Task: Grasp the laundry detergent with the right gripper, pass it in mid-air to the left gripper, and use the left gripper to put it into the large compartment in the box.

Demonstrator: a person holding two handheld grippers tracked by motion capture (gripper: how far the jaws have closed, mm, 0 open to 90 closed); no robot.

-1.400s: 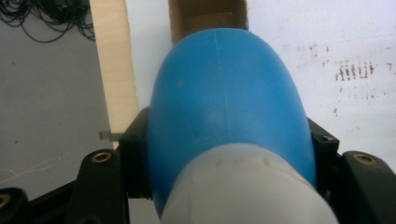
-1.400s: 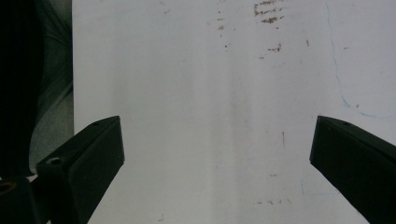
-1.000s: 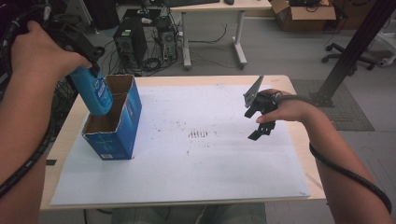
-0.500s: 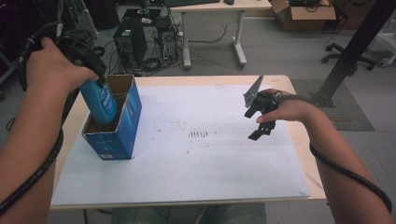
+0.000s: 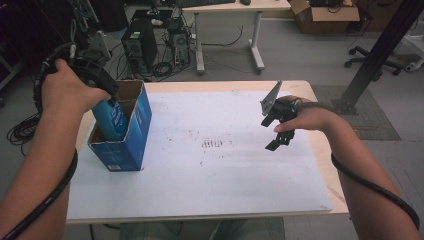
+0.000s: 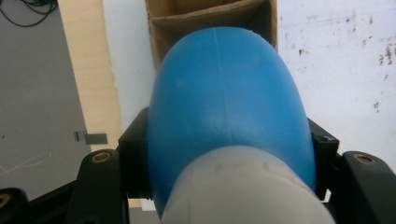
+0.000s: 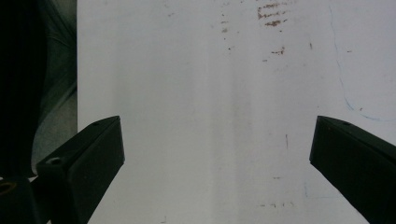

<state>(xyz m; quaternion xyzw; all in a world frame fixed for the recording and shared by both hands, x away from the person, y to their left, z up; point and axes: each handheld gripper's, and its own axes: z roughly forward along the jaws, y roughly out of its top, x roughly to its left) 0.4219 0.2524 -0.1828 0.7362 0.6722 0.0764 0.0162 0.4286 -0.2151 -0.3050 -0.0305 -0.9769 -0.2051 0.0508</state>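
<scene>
Standing partway down in the open box point(image 5: 131, 131) at the table's left, the blue bottle point(image 5: 111, 118) is clamped in the left claw point(image 5: 102, 85); I judge it must yet be seated and let go. The right claw point(image 5: 278, 131) hovers wide and empty over the white sheet point(image 5: 210, 185). Around the table point(image 5: 320, 145) are computers point(image 5: 140, 42) and a chair point(image 5: 370, 50).

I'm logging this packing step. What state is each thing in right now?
Blue bottle: held upright, lower part inside the box, top above the rim.
Box: open at the top, standing on the table near its left edge.
Left gripper: shut on the bottle.
Right gripper: open, holding nothing, above the white sheet.
White sheet: lying flat, stained with dark marks.
</scene>
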